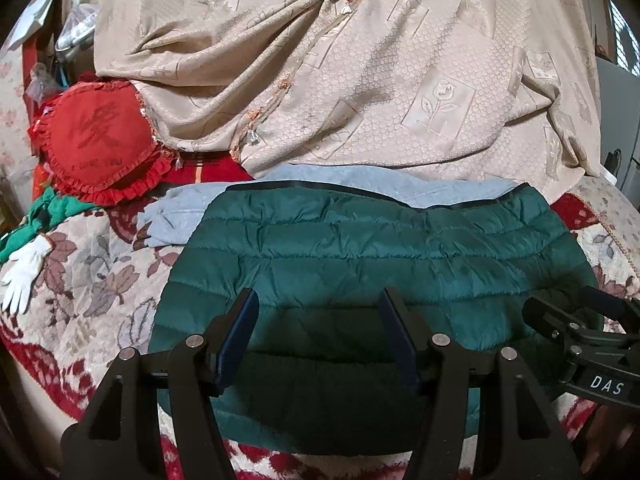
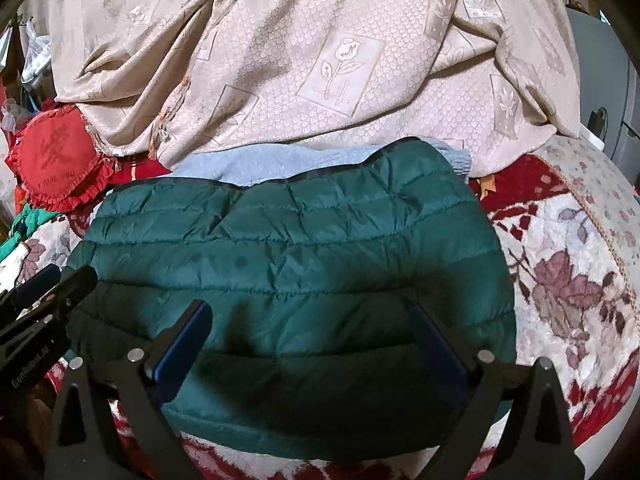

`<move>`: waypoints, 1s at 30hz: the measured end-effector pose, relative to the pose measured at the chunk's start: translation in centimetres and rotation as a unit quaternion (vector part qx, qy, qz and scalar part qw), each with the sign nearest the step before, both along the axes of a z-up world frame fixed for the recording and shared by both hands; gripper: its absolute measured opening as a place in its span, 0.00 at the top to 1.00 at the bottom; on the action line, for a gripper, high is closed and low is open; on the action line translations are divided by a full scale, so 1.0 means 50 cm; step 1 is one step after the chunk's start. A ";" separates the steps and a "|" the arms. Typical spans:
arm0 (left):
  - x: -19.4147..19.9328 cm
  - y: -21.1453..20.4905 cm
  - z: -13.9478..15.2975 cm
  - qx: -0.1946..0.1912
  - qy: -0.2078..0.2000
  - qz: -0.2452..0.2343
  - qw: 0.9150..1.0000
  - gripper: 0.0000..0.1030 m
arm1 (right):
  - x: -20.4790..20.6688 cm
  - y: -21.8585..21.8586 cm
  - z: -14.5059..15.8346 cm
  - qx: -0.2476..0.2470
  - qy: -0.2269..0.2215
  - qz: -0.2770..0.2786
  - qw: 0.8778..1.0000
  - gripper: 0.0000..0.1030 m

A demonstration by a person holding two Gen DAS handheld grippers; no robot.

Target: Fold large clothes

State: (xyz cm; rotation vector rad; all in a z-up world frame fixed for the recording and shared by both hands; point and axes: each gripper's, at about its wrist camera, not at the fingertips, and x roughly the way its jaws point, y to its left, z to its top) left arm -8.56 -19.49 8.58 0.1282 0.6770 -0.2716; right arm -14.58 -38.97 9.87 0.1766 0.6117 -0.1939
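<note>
The folded dark green quilted puffer jacket lies flat on the bed directly ahead of both grippers, its near ribbed hem under their blue-padded fingers. The left gripper hangs over the jacket's near edge with its jaws partly apart and nothing pinched between them. The right gripper hangs just beside it over the same hem, jaws spread wide, also holding nothing. A folded pale blue fleece garment sits under the jacket's far edge. The surface is a plush red-and-cream floral blanket. Behind hangs a beige curtain with woven rose panels. To the left lie one red heart-shaped frilled cushion, one white glove and one bright green cloth.
</note>
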 end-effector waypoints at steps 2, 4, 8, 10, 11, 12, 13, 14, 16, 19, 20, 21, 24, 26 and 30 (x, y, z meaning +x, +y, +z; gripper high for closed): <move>-0.005 0.001 -0.001 0.002 0.000 0.001 1.000 0.58 | -0.002 0.005 -0.002 0.002 0.000 0.002 1.000 0.02; -0.011 0.004 -0.002 0.000 -0.001 -0.001 1.000 0.58 | -0.005 0.009 -0.004 0.002 0.000 0.003 1.000 0.01; -0.021 0.011 0.004 -0.004 -0.008 0.002 1.000 0.58 | -0.010 0.014 -0.004 0.002 -0.001 0.006 1.000 0.01; -0.026 0.016 0.008 -0.010 -0.009 -0.001 1.000 0.58 | -0.015 0.016 -0.002 0.002 -0.004 0.007 1.000 0.01; -0.029 0.019 0.011 -0.014 -0.011 -0.002 1.000 0.58 | -0.017 0.017 -0.001 0.002 -0.005 0.007 1.000 0.01; -0.031 0.022 0.012 -0.018 -0.013 -0.003 1.000 0.58 | -0.018 0.017 0.000 0.002 -0.006 0.008 1.000 0.01; -0.035 0.024 0.015 -0.021 -0.018 -0.003 1.000 0.57 | -0.020 0.017 0.001 0.002 -0.006 0.008 1.000 0.01; -0.040 0.027 0.018 -0.022 -0.025 0.001 0.999 0.57 | -0.021 0.019 0.002 0.003 -0.007 0.009 1.000 0.01; -0.046 0.031 0.023 -0.018 -0.035 0.012 0.999 0.56 | -0.025 0.022 0.004 0.003 -0.008 0.011 1.000 0.01; -0.057 0.039 0.030 -0.020 -0.048 0.017 0.999 0.56 | -0.028 0.028 0.007 0.000 -0.010 0.014 1.000 0.01; -0.059 0.042 0.031 -0.025 -0.047 0.014 0.998 0.56 | -0.030 0.030 0.008 0.000 -0.011 0.015 1.000 0.01; -0.059 0.045 0.031 -0.031 -0.043 0.013 0.999 0.56 | -0.031 0.033 0.009 -0.001 -0.011 0.017 1.000 0.01; -0.061 0.051 0.031 -0.036 -0.037 0.013 0.999 0.56 | -0.033 0.038 0.009 -0.001 -0.012 0.019 1.000 0.01; -0.060 0.053 0.029 -0.035 -0.034 0.014 0.999 0.56 | -0.035 0.040 0.009 -0.001 -0.012 0.020 1.000 0.01; -0.061 0.056 0.027 -0.035 -0.031 0.022 0.999 0.56 | -0.039 0.049 0.009 -0.005 -0.011 0.024 1.000 0.01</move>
